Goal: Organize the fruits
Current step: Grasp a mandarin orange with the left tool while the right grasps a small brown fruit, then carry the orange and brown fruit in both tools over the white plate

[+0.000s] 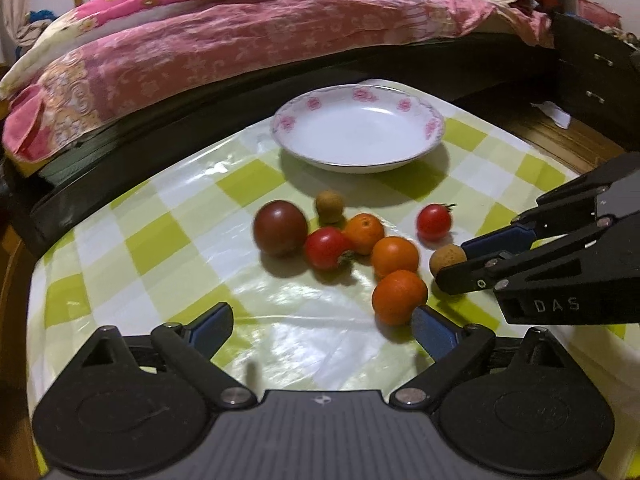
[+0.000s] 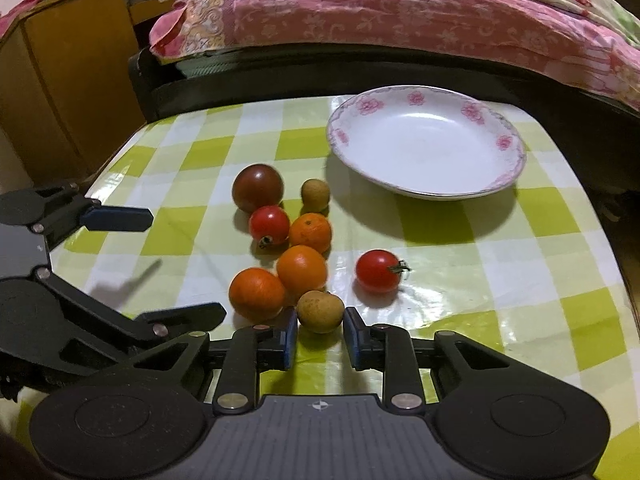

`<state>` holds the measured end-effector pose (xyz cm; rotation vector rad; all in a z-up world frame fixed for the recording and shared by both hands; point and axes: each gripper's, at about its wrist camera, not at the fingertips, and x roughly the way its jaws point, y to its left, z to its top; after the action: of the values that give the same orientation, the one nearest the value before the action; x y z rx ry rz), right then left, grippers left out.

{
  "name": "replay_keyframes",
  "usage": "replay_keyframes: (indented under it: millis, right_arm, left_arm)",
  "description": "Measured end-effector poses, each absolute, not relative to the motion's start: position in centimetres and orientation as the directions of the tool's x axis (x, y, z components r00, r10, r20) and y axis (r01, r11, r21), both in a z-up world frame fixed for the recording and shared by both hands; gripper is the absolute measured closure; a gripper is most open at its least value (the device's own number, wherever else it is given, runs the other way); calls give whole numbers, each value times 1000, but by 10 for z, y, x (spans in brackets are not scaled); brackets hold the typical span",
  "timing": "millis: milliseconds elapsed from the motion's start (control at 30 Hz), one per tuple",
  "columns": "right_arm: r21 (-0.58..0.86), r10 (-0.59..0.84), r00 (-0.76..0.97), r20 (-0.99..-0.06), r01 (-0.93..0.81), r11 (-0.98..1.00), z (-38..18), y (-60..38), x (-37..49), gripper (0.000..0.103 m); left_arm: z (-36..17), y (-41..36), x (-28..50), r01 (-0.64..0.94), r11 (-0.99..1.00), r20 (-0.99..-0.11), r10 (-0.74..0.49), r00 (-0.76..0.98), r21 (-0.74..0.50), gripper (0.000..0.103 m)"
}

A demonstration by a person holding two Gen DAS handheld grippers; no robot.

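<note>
My right gripper is shut on a small brown longan that rests on the checked tablecloth; its blue pads press both sides. The left wrist view shows that gripper reaching in from the right, on the same longan. My left gripper stands open with nothing between its fingers, just short of the nearest orange. Two more oranges, two red tomatoes, a dark tomato and a second longan lie clustered. Behind them sits a white flowered plate, bare inside.
The table with the green-and-white checked cloth butts against a dark bed frame with pink bedding behind the plate. A wooden cabinet stands left of the table in the right wrist view.
</note>
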<state>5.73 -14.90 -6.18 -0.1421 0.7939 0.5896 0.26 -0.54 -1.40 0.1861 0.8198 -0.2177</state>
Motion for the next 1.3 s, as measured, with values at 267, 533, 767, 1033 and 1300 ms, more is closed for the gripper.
replay_keyframes:
  millis: [267,533,767,1033,1300]
  right_arm:
    - [102,417,557,-718,-509,855,-63,-164,54,81]
    - [121,399,557,-729,-469,875,-67,-180,54,81]
    - [122,403,556,-727,-473,872,-67,-181,54,81]
    - [114,402,558,-726,-479,870,-68,-181,54,81]
    - [75,391,571,-722,-497,864,-69,-177,52,81]
  left_arm:
    - [-23,-27,7,332,943,-758,-194,623,32,21]
    - [-29,-35,13,330,944,-757,-221,615,-8,47]
    - [-31,-40,14,327,945,-751,-226,620,-15,57]
    - [-29,-41,6,322,947,-755,-212,621,-1,61]
    - [-31,-44,-1,311,950,-744,-184,642,33,59]
